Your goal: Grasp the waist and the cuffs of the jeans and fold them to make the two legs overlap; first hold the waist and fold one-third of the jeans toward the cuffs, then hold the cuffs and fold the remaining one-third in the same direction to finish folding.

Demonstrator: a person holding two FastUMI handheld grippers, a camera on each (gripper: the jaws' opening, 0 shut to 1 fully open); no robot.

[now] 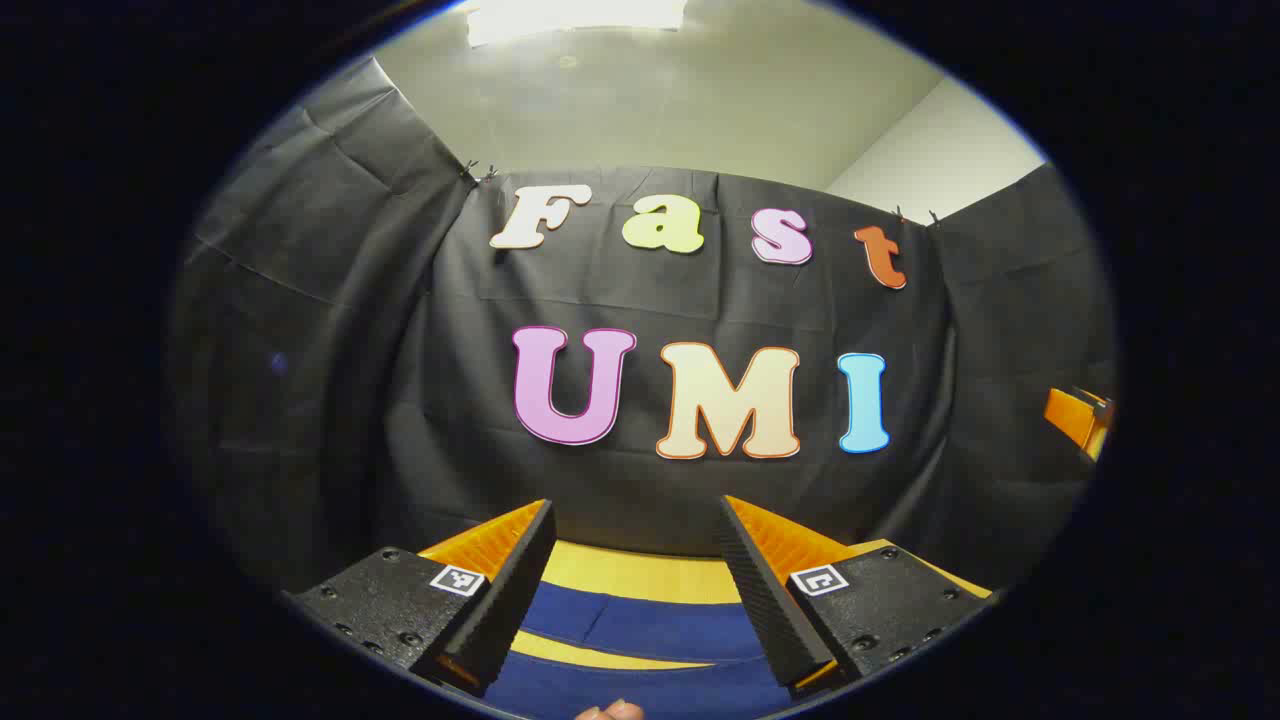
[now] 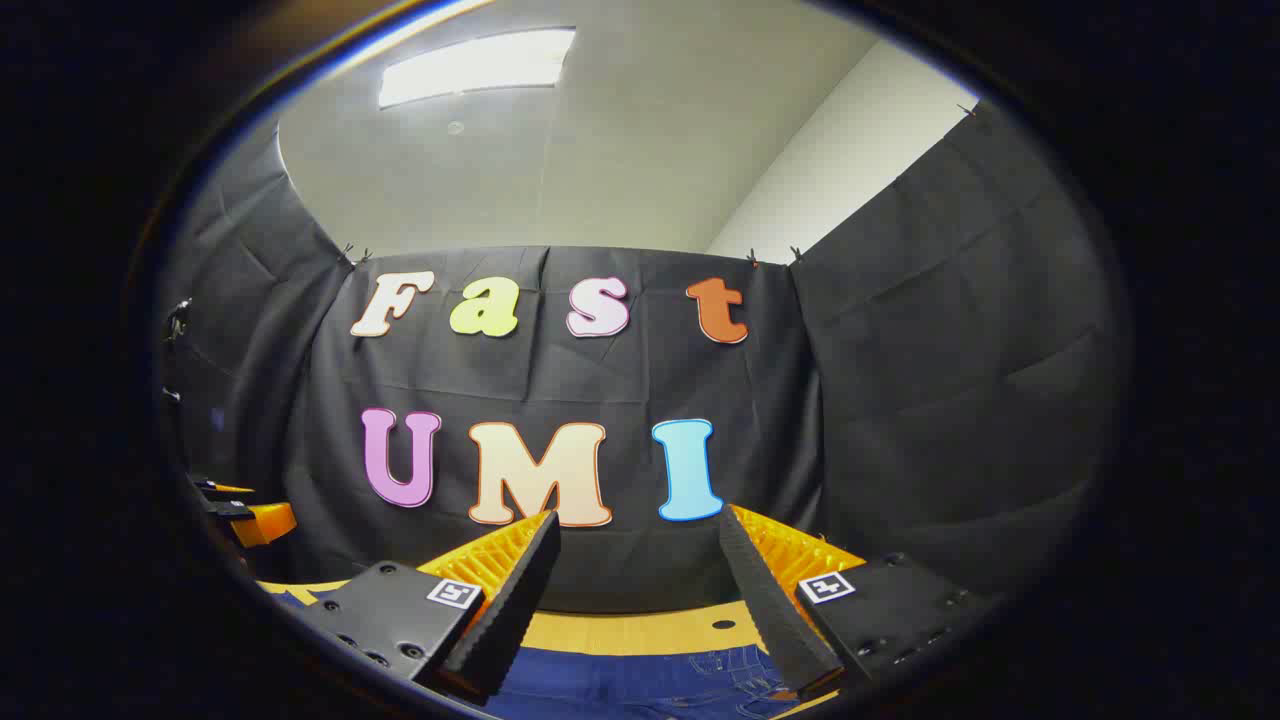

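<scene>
Jeans (image 2: 650, 685) lie on the surface (image 2: 640, 632), and nothing of the task looks done yet, as far as the pictures show. Between the jaws of the right gripper (image 2: 640, 575), which stand wide apart with nothing held, the denim shows low down with stitched seams and what looks like a pocket, so this is probably the waist end, though that is a judgement. The jaws hang above the jeans and point more at the booth wall than down at the cloth. Beyond the jeans a bare strip of the surface runs to the wall.

The left gripper (image 1: 635, 555) also has its jaws well apart and empty. Between them two blue bands of the jeans (image 1: 650, 625) show with a strip of the surface (image 1: 640, 575) between, which suggests two legs lying side by side, not overlapped; I cannot tell this for certain from so narrow a glimpse. A fingertip (image 1: 610, 711) shows at the bottom edge, below the jeans.

Off to one side of the jeans each view catches the other gripper, held at a like height.

Judging from this, the whole job is left: grasping waist and cuffs, laying one leg over the other, then the two one-third folds. Both grippers need to tip down toward the cloth before any grasp is possible.
</scene>
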